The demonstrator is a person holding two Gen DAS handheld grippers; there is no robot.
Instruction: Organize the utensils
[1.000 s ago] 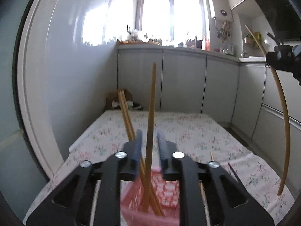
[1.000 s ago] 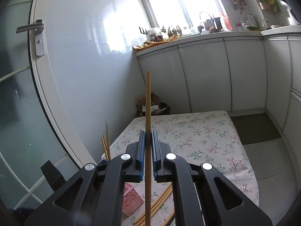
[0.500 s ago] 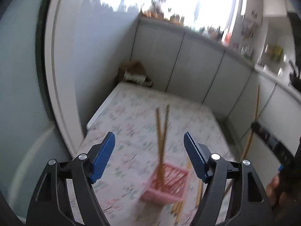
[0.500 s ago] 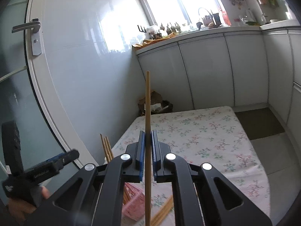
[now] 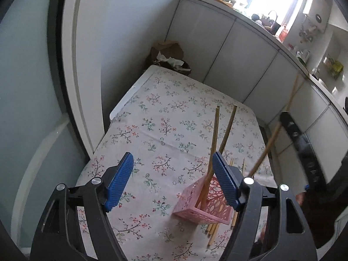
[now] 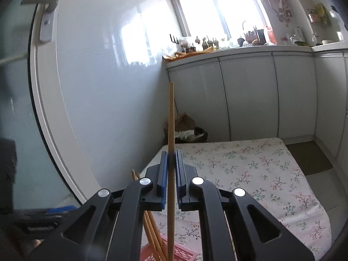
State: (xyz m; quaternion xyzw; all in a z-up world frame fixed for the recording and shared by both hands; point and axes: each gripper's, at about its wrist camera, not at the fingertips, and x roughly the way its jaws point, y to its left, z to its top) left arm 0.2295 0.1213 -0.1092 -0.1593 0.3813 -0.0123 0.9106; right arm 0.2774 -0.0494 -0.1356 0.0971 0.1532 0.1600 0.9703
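The chopstick (image 6: pixel 171 143) stands upright, pinched between the closed pads of your right gripper (image 6: pixel 171 171) above the pink basket (image 5: pixel 201 208) on the floral tablecloth (image 5: pixel 165 121), while your left gripper (image 5: pixel 171 181) gapes wide and empty just beside the basket's leaning chopsticks (image 5: pixel 214 137).

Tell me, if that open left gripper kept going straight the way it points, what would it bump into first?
Probably the flowered tablecloth: the left gripper points down at bare cloth, with the pink basket just off to its right.
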